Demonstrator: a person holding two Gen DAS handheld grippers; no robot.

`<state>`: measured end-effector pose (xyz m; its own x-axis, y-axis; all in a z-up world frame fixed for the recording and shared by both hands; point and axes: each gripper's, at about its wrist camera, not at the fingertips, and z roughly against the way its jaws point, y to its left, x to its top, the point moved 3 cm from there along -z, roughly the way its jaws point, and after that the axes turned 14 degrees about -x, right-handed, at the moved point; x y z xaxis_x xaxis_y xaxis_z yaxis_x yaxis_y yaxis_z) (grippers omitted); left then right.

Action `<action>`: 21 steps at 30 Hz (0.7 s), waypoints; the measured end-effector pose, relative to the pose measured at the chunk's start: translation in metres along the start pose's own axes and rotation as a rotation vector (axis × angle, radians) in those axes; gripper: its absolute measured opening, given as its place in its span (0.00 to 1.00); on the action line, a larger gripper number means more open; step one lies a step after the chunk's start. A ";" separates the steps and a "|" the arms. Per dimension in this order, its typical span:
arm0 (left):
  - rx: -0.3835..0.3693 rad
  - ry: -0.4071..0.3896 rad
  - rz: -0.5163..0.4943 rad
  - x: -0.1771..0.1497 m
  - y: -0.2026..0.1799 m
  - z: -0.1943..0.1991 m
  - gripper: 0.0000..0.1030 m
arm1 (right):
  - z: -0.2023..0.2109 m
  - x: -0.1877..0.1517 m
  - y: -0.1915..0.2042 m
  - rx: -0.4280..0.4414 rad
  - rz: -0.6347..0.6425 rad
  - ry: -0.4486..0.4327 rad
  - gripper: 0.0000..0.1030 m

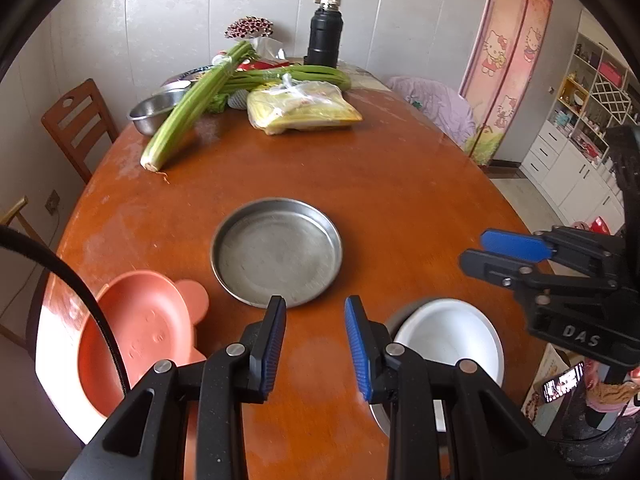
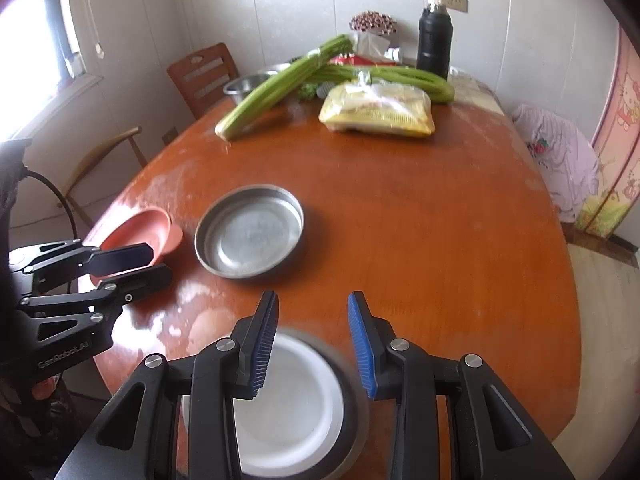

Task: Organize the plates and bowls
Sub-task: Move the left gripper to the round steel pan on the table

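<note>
Three dishes grouped at the near end of the orange-brown wooden table (image 1: 400, 200): round shallow metal plate (image 1: 276, 252) with a low upright rim, dull and scuffed inside, lying flat in the middle; pink plastic bowl (image 1: 148, 332) with a rounded ear-like tab, off to the plate's left and close to the table's left edge; white-lined bowl (image 1: 452, 336) with a metal outer wall, off to the plate's right by the near edge. All three apart, none stacked. Wide bare tabletop beyond the plate and to its right (plenty of room up to the far clutter). At the far end, celery stalks (image 1: 188, 108), a clear bag of yellow food (image 1: 300, 108), a steel basin (image 1: 154, 110) and a black flask (image 1: 324, 32). Left gripper (image 1: 316, 308) hanging over bare wood just short of the plate's near rim, jaws spread a little, nothing between the blue pads, touching no dish. Right gripper (image 2: 314, 300) poised above the white bowl, jaws likewise parted, empty, clear of the bowl's rim.
</note>
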<state>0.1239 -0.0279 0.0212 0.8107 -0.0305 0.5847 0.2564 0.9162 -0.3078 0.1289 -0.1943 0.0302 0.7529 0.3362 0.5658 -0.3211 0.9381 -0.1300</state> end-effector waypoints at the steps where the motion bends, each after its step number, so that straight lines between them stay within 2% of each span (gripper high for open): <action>1: 0.001 0.000 0.004 0.003 0.002 -0.001 0.30 | 0.000 0.004 -0.002 0.000 -0.003 -0.005 0.36; 15: 0.034 -0.026 0.015 0.055 0.026 -0.001 0.31 | -0.006 0.066 -0.017 0.007 -0.002 -0.057 0.37; 21: 0.054 -0.008 0.048 0.067 0.043 -0.010 0.32 | -0.012 0.086 -0.018 -0.011 0.028 -0.085 0.43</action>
<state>0.1943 0.0053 0.0394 0.8168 0.0169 0.5766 0.1884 0.9370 -0.2943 0.2067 -0.1813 0.0717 0.6921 0.3547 0.6286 -0.3350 0.9293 -0.1556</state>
